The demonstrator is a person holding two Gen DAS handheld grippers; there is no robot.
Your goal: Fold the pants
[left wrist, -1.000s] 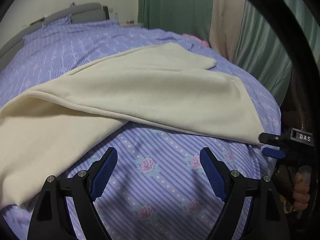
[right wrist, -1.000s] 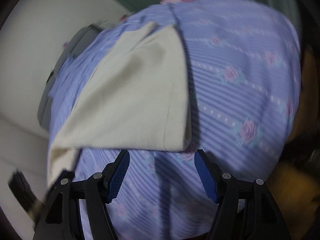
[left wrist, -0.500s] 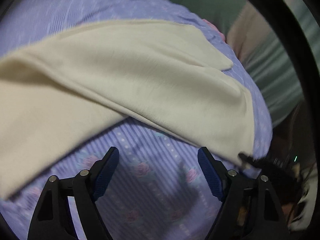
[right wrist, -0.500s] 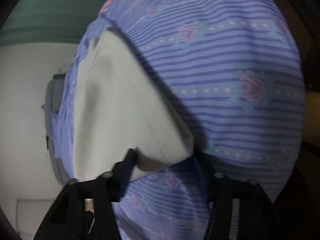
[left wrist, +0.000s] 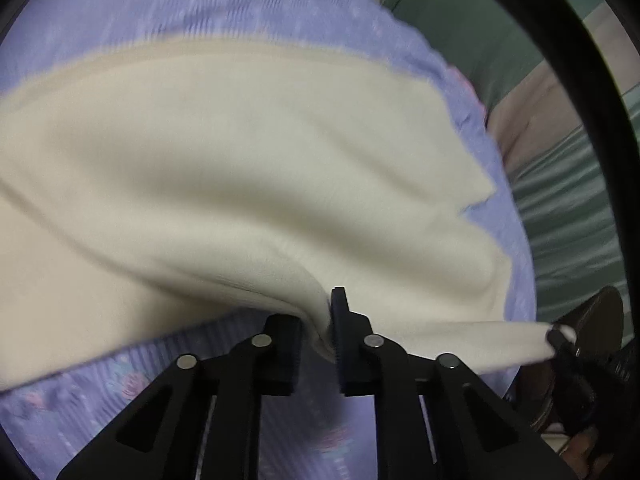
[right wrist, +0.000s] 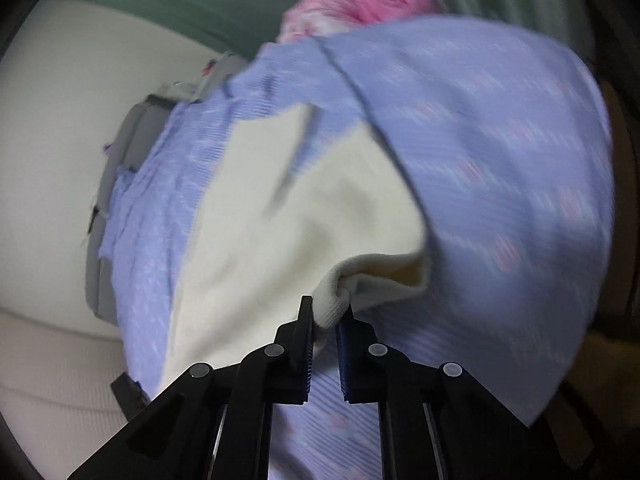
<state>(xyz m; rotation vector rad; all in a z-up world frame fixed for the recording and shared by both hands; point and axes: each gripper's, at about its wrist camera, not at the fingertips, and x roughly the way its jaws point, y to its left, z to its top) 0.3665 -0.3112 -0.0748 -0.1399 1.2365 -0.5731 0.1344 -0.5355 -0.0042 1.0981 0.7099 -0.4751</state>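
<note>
Cream knit pants (left wrist: pixel 248 168) lie spread on a purple floral bedspread (left wrist: pixel 200 8). My left gripper (left wrist: pixel 320 336) is shut on the near edge of the pants, bunching the cloth between its jaws. My right gripper (right wrist: pixel 326 320) is shut on a corner hem of the pants (right wrist: pixel 280 232). In the left wrist view the right gripper (left wrist: pixel 560 340) shows at the right, holding a stretched corner of the cloth. Both views are motion-blurred.
Green curtains (left wrist: pixel 560 208) hang beyond the bed's right side. A pink cloth (right wrist: pixel 360 4) lies at the far end of the bed. A grey headboard (right wrist: pixel 120 184) and a pale wall (right wrist: pixel 80 100) show at the left of the right wrist view.
Both grippers moved forward onto the pants and closed on them. They were open above the bedspread before. The cloth now bunches and lifts at both grips.
</note>
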